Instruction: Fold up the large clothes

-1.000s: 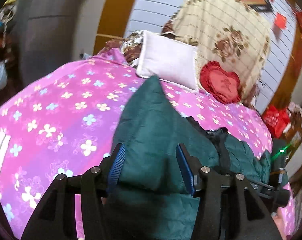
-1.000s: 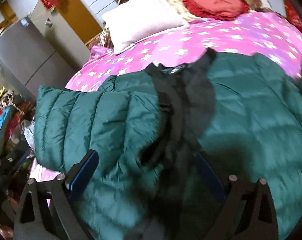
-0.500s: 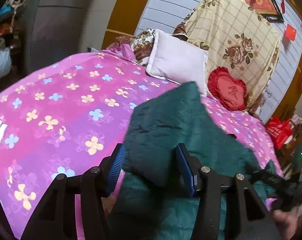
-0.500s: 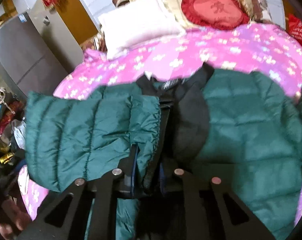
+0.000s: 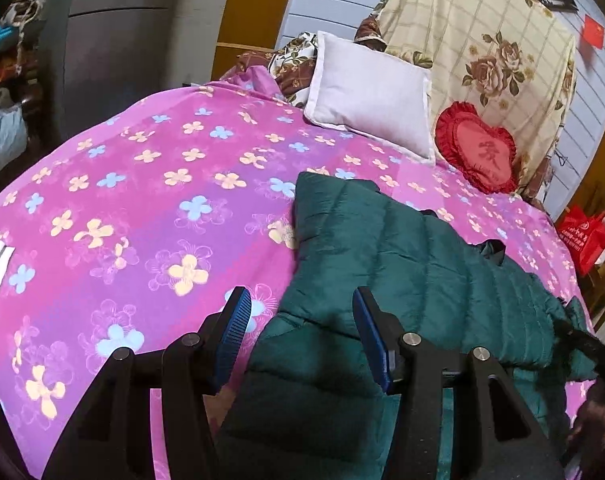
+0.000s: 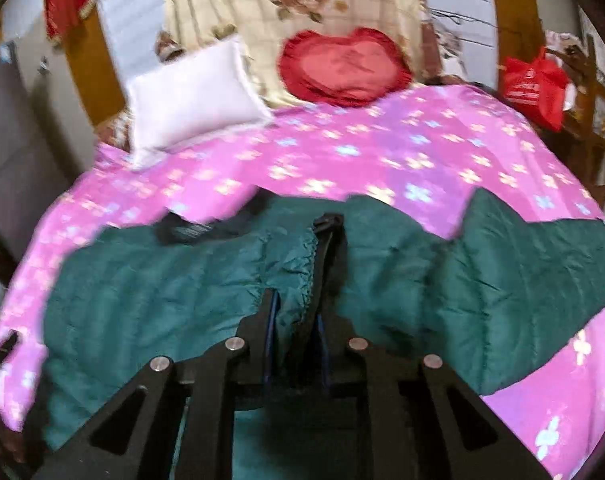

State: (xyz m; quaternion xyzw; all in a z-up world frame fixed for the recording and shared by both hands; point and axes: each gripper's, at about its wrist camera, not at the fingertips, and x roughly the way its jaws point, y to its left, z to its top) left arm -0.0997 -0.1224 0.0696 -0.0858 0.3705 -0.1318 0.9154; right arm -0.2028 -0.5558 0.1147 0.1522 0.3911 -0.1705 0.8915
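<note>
A dark green quilted puffer jacket (image 6: 482, 292) is spread across the pink flower-print bedspread (image 5: 122, 208), and a gathered fold of it beside the black zip edge is pinched between the pressed-together jaws of the right gripper (image 6: 295, 320). The left gripper (image 5: 298, 320) is held half spread above the bedspread, with a folded edge of the jacket lying between its blue pads (image 5: 235, 322), though whether those pads press on it cannot be told. Far ahead of both tools, a white rectangular pillow (image 5: 370, 92) and a red heart-shaped cushion (image 6: 342, 66) are propped at the head of the bed.
</note>
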